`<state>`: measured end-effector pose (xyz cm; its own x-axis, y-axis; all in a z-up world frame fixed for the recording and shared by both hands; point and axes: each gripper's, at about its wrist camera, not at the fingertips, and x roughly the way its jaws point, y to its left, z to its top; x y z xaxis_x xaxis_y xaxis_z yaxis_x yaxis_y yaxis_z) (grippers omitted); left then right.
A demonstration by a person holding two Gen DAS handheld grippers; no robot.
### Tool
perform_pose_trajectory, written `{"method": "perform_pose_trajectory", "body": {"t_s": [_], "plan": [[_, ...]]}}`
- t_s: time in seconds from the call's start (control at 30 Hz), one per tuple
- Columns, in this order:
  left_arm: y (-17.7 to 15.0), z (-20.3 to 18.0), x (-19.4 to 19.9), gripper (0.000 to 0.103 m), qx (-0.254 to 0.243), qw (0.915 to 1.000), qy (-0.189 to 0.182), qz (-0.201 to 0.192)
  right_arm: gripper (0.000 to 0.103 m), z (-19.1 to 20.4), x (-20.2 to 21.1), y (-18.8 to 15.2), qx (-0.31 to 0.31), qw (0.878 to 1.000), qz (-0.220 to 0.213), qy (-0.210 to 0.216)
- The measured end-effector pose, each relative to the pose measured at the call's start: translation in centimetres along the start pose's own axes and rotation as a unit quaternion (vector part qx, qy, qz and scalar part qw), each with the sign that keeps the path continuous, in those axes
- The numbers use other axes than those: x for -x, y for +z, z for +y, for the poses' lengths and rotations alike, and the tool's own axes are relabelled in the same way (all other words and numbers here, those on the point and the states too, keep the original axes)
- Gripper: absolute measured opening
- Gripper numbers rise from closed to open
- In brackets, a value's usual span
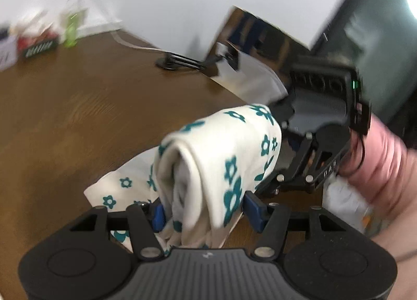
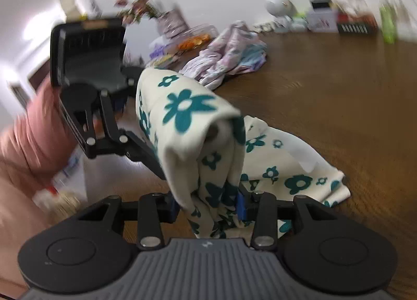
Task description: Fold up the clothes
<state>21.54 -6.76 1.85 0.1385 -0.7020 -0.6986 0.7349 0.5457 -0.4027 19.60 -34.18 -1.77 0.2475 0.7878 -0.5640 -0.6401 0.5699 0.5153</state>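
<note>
Through the left wrist view: left hand-held gripper [image 1: 204,211] clamped on a bunched edge of the cream garment with teal flowers [image 1: 224,148], blue pads pressing the cloth from both sides. Raised off the brown table [image 1: 78,107], with one end trailing down to the wood at lower left. Opposite, the right hand-held gripper [image 1: 273,172] reaching into the far end of the same cloth, a pink sleeve [image 1: 378,164] behind it; grip there hidden by fabric. Through the right wrist view: right hand-held gripper [image 2: 208,206] likewise closed on the flowered garment [image 2: 187,112], draped in a loose roll between both tools, its lower part spread on the table [image 2: 338,91] to the right. Left hand-held gripper [image 2: 153,161] at the far end, fingers buried in cloth. Farther back, a crumpled pile of pastel clothes [image 2: 229,52] apparently unfolded. Judging by this: one garment mid-fold, doubled over but not yet laid flat; more clothes left.
</note>
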Motion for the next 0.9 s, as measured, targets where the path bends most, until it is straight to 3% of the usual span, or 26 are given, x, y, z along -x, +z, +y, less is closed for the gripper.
{"method": "perform_pose_trajectory", "body": {"t_s": [0.17, 0.33, 0.57, 0.67, 0.73, 0.9], "plan": [[-0.2, 4.2, -1.5, 0.058, 0.122, 0.9918, -0.030, -0.021, 0.038, -2.8, -0.1, -0.7, -0.089, 0.995, -0.014, 0.031], [-0.7, 5.7, -3.3, 0.058, 0.168, 0.9857, -0.012, -0.007, 0.038, -4.8, -0.8, -1.3, -0.148, 0.988, -0.025, 0.033], [-0.8, 6.2, -4.1, 0.058, 0.209, 0.9778, -0.006, -0.020, 0.038, -6.4, -1.4, -2.5, -0.199, 0.978, -0.052, 0.039], [-0.7, 5.7, -3.9, 0.067, 0.196, 0.9798, 0.019, -0.034, 0.045, -6.2, -1.3, -2.7, -0.208, 0.975, -0.072, 0.026], [-0.6, 5.1, -3.6, 0.073, 0.178, 0.9819, 0.045, -0.045, 0.056, -5.6, -1.0, -2.8, -0.201, 0.976, -0.085, 0.006], [-0.8, 4.0, 0.1, 0.074, 0.138, 0.9811, 0.088, -0.104, 0.066, -3.8, 2.1, -3.6, -0.190, 0.971, -0.137, -0.038]]}}
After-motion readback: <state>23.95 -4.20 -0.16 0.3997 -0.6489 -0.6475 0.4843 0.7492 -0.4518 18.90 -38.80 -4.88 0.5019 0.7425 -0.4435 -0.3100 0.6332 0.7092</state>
